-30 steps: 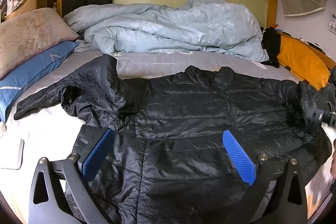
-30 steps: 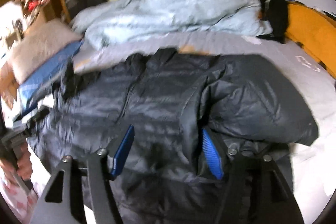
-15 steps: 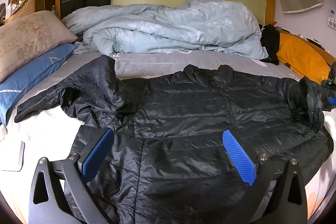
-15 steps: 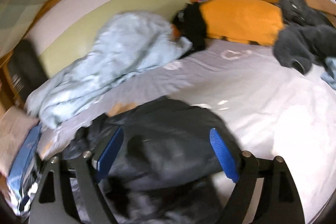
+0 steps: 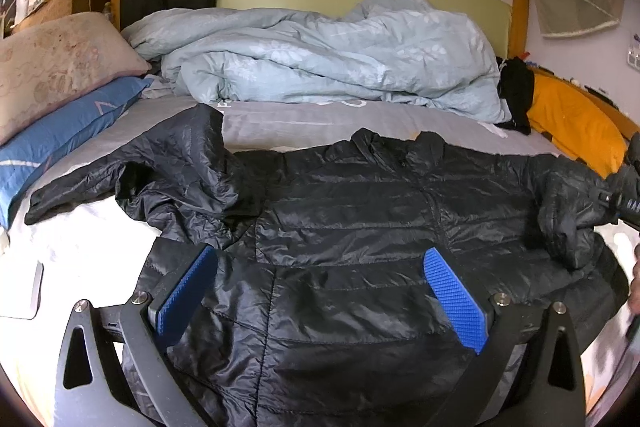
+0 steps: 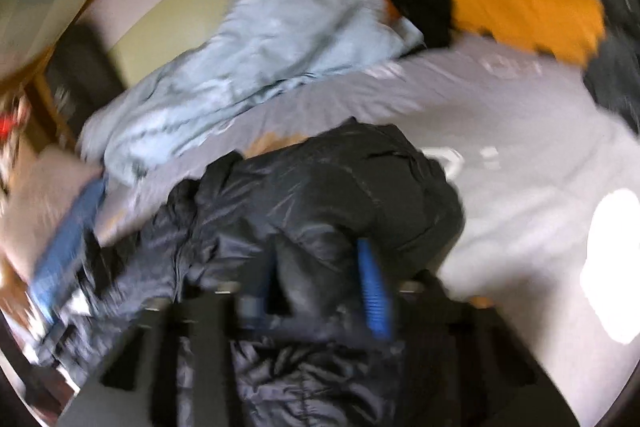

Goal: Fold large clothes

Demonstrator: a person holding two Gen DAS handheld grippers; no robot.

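The right gripper (image 6: 320,287) has its blue pads closing on a bunched sleeve (image 6: 320,227) of the black puffer jacket (image 5: 360,227), fabric clearly pinched between them, I'd guess so it can swing that sleeve across the jacket's chest for the first fold. A moment back those jaws were spread wide over the jacket's side and hadn't grabbed anything. The left gripper (image 5: 320,299) hangs over the jacket's hem with its fingers wide apart and nothing in them, same spot as before, probably waiting its turn. The jacket itself is spread front-up on the grey sheet (image 5: 300,119), other sleeve crumpled off toward the blue pillow (image 5: 60,131), the pale duvet (image 5: 328,59) heaped beyond its collar.
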